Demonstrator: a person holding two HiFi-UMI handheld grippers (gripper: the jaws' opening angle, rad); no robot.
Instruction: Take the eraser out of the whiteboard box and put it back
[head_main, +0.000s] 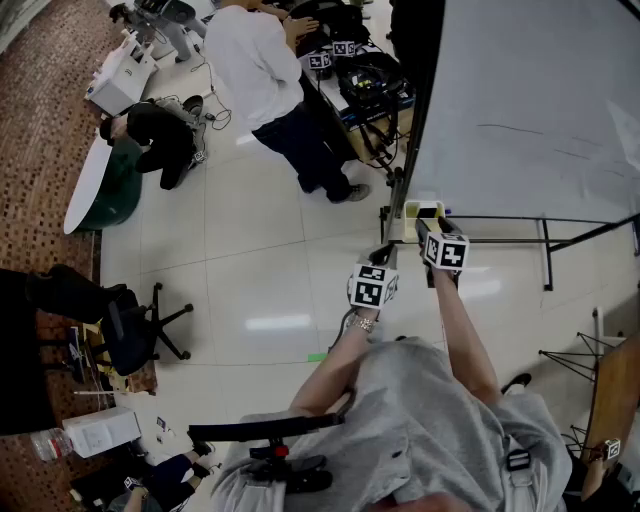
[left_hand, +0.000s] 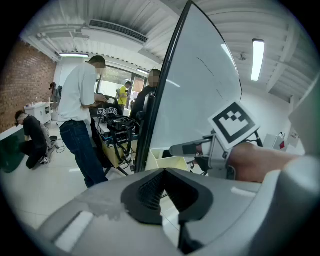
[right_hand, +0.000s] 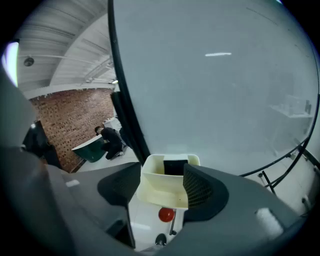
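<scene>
A cream whiteboard box (head_main: 424, 209) hangs at the lower left corner of the whiteboard (head_main: 530, 100). A dark eraser (right_hand: 174, 166) stands inside the box (right_hand: 165, 186). My right gripper (right_hand: 162, 186) is open wide, its jaws standing either side of the box's front without pressing on it, and nothing is held. In the head view the right gripper (head_main: 430, 224) reaches to the box. My left gripper (left_hand: 164, 173) is shut and empty, hanging back to the left of the box (left_hand: 165, 161). In the head view the left gripper (head_main: 384, 256) is just below and left of the box.
The whiteboard's black frame post (left_hand: 155, 100) and stand legs (head_main: 545, 250) are close by. A person in a white shirt (head_main: 255, 60) stands at an equipment cart (head_main: 370, 85). Another person crouches (head_main: 150, 130) beside a green table (head_main: 100, 190). An office chair (head_main: 130, 330) stands at the left. Something small and red (right_hand: 166, 215) lies below the box.
</scene>
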